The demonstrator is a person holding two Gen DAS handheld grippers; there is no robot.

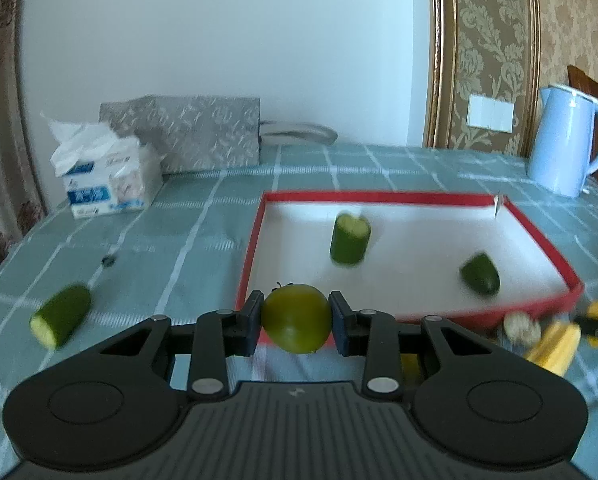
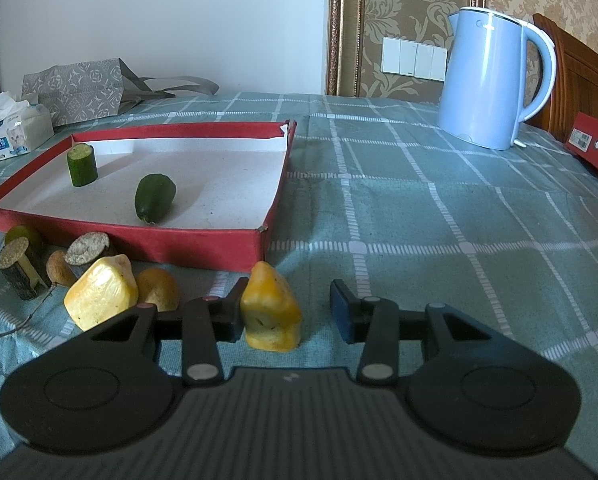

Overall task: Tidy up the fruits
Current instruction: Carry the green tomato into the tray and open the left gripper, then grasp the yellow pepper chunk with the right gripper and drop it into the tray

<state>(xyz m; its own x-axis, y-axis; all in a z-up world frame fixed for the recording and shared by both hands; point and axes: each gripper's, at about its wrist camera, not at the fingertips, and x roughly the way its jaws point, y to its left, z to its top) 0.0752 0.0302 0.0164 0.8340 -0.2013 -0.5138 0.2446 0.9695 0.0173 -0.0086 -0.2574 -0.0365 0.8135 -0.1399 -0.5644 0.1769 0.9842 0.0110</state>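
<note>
My left gripper [image 1: 297, 318] clenched a green tomato [image 1: 297, 319] at the near rim of the red tray [image 1: 379, 197], which held an upright cucumber piece [image 1: 349, 239] and a lying one [image 1: 480, 274]. My right gripper [image 2: 289, 312] stood released around a yellow chunk [image 2: 272, 308]. Another cucumber piece [image 1: 60, 316] lay left on the tablecloth [image 2: 439, 208]; a kettle [image 2: 491, 80] stood far right.

black ribbed gripper [image 1: 297, 318] body, silver pivot screws, dark blue pads [image 2: 341, 300].
</note>
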